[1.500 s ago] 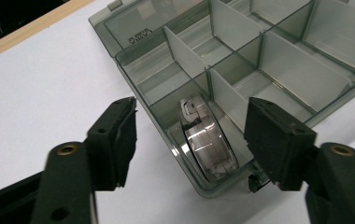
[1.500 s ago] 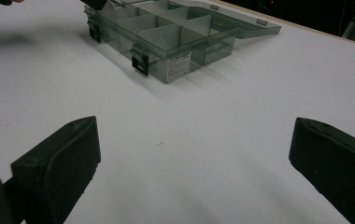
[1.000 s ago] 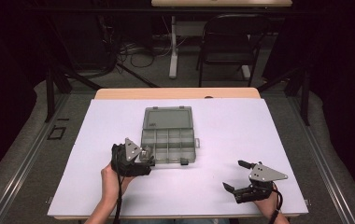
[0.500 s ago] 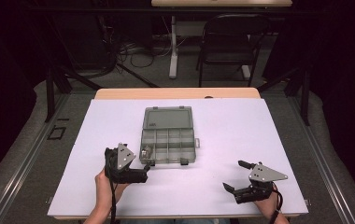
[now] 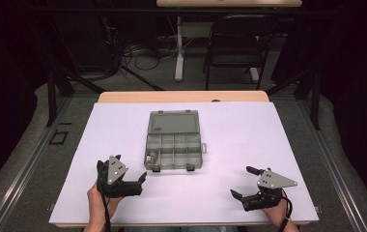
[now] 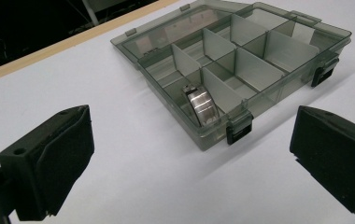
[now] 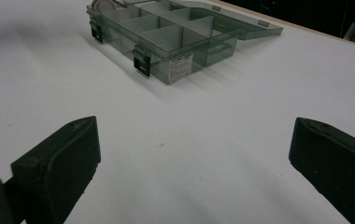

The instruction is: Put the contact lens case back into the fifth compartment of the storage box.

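A see-through grey box (image 5: pixel 173 140) sits in the middle of the desk (image 5: pixel 268 135), with its lid lying open and flat toward the far edge. A shiny metal ring (image 6: pixel 202 105) stands in the box's near left corner part. The left gripper (image 5: pixel 126 181) is near the box, by the near edge, wide open and holding nothing. The right gripper (image 5: pixel 246 182) rests well apart, near the near right corner, also wide open and holding nothing.

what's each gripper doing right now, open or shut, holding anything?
Left gripper: open, holding nothing, near the organizer box.
Right gripper: open, holding nothing, over the white table cover.
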`<action>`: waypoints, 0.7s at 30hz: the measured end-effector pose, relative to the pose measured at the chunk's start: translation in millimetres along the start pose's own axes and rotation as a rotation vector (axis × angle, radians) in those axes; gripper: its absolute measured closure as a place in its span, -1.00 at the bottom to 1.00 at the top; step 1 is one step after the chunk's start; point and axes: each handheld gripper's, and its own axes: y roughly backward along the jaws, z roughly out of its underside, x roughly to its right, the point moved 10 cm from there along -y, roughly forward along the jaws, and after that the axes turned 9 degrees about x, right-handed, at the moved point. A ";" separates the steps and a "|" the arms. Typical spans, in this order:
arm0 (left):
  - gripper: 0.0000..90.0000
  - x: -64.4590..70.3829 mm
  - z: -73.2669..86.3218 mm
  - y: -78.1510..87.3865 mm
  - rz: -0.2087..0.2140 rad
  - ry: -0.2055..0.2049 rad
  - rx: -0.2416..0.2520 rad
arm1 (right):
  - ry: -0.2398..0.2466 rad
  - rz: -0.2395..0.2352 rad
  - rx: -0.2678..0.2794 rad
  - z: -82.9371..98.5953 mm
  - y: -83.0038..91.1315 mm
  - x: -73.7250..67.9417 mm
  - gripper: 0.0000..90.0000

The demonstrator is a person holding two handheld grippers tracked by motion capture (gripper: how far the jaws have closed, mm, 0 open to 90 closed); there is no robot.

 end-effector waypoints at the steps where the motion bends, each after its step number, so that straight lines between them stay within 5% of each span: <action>1: -1.00 -1.3 1.7 1.1 -0.006 -0.001 0.003 | 0.000 0.000 0.000 0.0 0.0 0.0 -0.96; 21: -1.00 -13.8 41.0 12.8 -0.042 0.007 -0.021 | -0.001 0.009 0.000 0.7 1.4 1.9 -0.96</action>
